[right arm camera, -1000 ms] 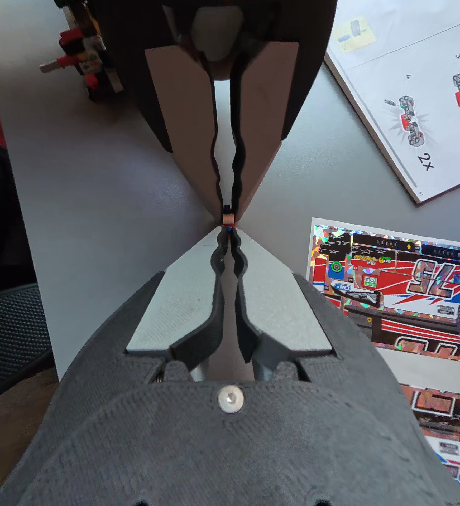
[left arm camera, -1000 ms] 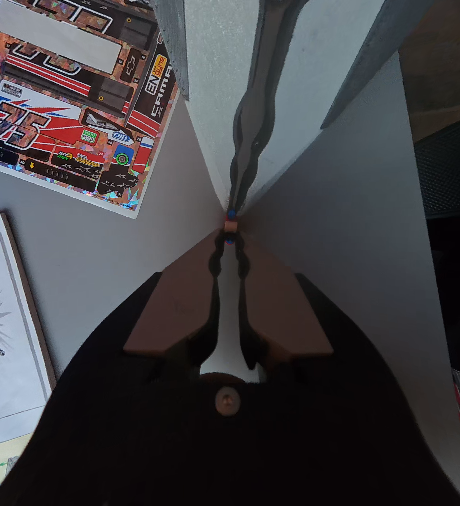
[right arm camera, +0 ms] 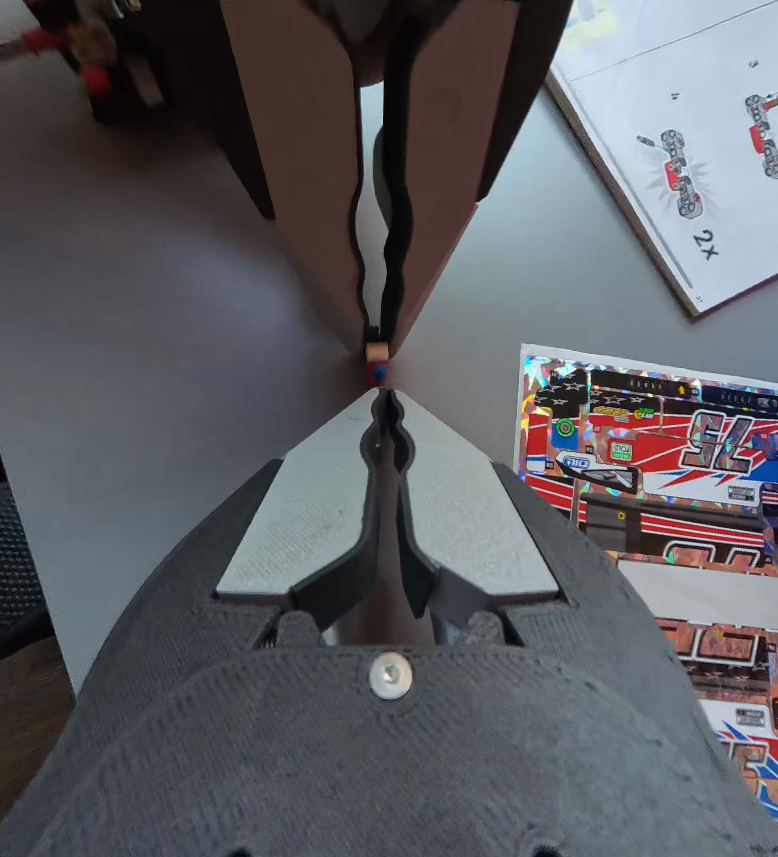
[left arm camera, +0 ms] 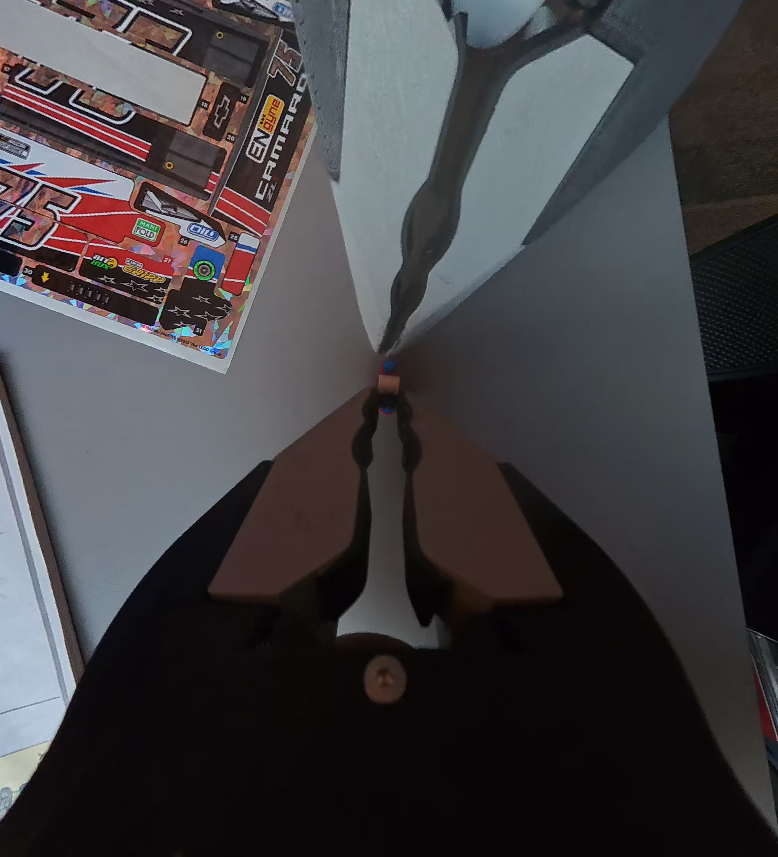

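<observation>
While both pairs of tongs meet nose to nose above the grey bench (left arm camera: 183, 463), we see only one of them carrying anything. Our left tongs (left arm camera: 386, 404), the brown pair, are clamped on a tiny brick assembly (left arm camera: 388, 384): a tan block with a red part and a blue pin at its end. The tips pinch its near end, so the tan block and the blue-tipped end stick out beyond them, off the bench.

Our right tongs (right arm camera: 385, 394), the grey pair, are closed together with nothing between them. Their tips point straight at the blue-pinned end of the brick assembly (right arm camera: 376, 371) and sit just beside it. We cannot tell whether they touch it, though a thin strip of bench seems to show between.

From the right wrist view, a shiny sticker sheet (right arm camera: 656, 463) in red, black and blue lies flat on the bench to the right of the tongs. An open instruction booklet (right arm camera: 702, 153) lies beyond it at the far right. A blurred, partly built brick model (right arm camera: 100, 79) stands at the far left, well apart from the tongs. A dark mesh surface (left arm camera: 758, 287) lies past the bench edge in the left wrist view
</observation>
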